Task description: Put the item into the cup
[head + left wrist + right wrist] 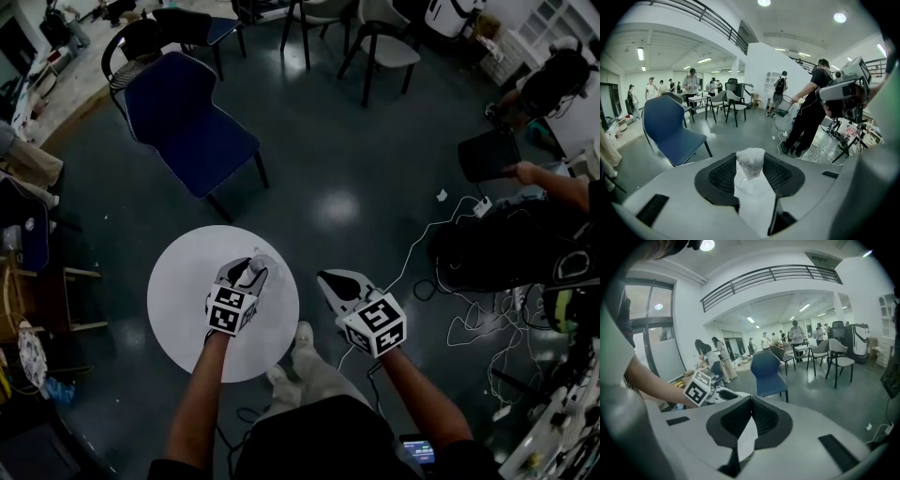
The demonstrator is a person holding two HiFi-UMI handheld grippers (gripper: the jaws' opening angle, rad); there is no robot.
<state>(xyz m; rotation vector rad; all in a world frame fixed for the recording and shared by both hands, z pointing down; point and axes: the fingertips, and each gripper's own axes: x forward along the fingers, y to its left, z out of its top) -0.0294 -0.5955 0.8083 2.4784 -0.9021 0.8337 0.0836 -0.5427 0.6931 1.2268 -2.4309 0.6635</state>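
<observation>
Head view, looking steeply down on a dark, glossy floor with a blue chair [187, 122] at the upper left and loose cables [469, 319] at the right. In the centre stands a small round white table [183, 291]. The person's left gripper [251, 272] reaches over the table; the right gripper [328, 279] hangs just beside the table's right edge, over the floor. In the left gripper view the jaws stand apart, with a clear plastic cup [751, 187] between them. A crumpled white item [750, 161] sits at the cup's mouth, standing above the rim and not visibly pinched by either pad. How deep it sits cannot be told. In the right gripper view the jaws are closed, tip to tip, with nothing between them. Judged from this, the main risk is the cup. It looks thin and light, nothing steadies it, and the open jaws flank it closely, so a pad brushing its wall as the gripper pulls away could tip it or push it across the table. A smaller risk is the item: perched high, it could cling to a pad, spring up, or topple out.
</observation>
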